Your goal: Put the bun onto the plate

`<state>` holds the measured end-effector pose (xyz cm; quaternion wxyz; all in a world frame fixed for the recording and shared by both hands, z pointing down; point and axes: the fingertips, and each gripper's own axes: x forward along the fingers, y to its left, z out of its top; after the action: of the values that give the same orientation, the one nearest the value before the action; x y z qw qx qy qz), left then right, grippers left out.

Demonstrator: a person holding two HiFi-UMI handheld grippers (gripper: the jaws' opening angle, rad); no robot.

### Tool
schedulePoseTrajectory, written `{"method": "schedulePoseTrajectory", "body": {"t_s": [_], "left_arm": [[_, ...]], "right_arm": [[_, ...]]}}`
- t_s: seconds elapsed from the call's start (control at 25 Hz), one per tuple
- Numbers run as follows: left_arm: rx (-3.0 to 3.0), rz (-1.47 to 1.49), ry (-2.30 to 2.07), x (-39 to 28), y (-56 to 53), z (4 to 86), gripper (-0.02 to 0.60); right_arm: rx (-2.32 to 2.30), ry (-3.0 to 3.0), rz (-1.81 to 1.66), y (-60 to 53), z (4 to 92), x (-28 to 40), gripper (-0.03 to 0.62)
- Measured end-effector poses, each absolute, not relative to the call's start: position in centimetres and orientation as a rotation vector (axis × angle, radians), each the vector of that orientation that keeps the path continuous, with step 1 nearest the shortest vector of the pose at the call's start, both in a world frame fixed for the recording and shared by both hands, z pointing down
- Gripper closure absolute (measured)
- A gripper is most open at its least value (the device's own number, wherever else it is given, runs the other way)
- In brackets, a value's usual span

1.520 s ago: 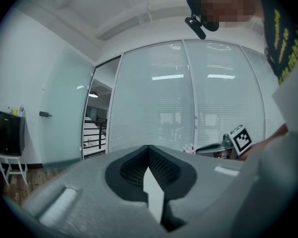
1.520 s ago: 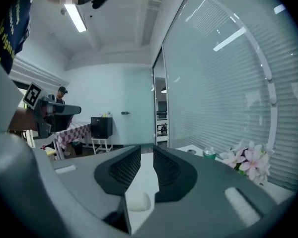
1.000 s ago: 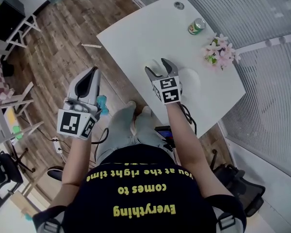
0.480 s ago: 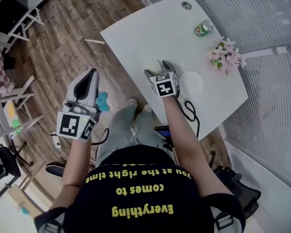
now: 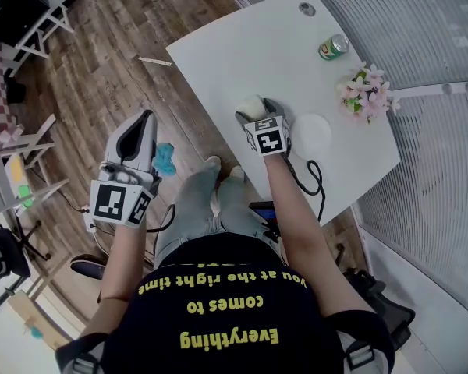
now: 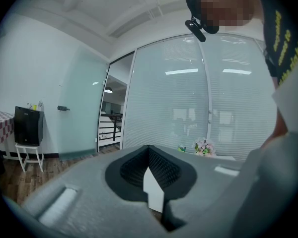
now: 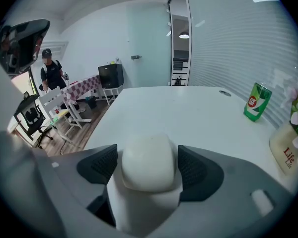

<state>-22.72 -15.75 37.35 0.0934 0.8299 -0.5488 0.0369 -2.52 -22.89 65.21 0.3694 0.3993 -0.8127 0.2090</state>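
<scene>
A pale white bun lies on the white table, left of the round white plate. My right gripper points steeply down over the bun. In the right gripper view the bun sits between the two dark pads, with a thin gap on each side. The right gripper is open and its jaws have just been opening. My left gripper hangs off the table's left side, over the wooden floor. In its own view the left gripper is shut on nothing.
A green can stands at the table's far side, with a bunch of pink flowers in a labelled vase to its right. The can also shows ahead and to the right of the bun. Chairs and a person stand far off on the left.
The right gripper has dropped towards the table and now straddles the bun, with its jaws spread wider. The left gripper has barely shifted.
</scene>
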Motion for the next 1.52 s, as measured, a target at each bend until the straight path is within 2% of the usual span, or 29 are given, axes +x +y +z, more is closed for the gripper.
{"method": "schedulePoseTrajectory", "body": {"t_s": [0.24, 0.4, 0.84, 1.2, 1.52], "left_arm": [[2.458, 0.11, -1.621, -22.4, -15.5, 37.7, 0.581], [2.462, 0.115, -1.616, -22.0, -15.6, 37.8, 0.581], [2.473, 0.119, -1.608, -22.3, -15.5, 37.5, 0.581], [2.519, 0.088, -1.574, -21.8, -16.3, 36.4, 0.581], [2.572, 0.071, -1.504, -19.5, -16.6, 36.0, 0.581]], "right_arm": [[1.018, -2.095, 0.534, -22.9, 65.2, -2.6, 0.205], [1.009, -2.098, 0.535, -22.6, 65.2, -2.8, 0.264], [1.032, -2.123, 0.505, -21.8, 63.7, -2.7, 0.267], [1.113, -2.214, 0.464, -21.1, 57.9, -1.1, 0.267], [1.25, -2.266, 0.412, -19.8, 51.9, 3.2, 0.267]]}}
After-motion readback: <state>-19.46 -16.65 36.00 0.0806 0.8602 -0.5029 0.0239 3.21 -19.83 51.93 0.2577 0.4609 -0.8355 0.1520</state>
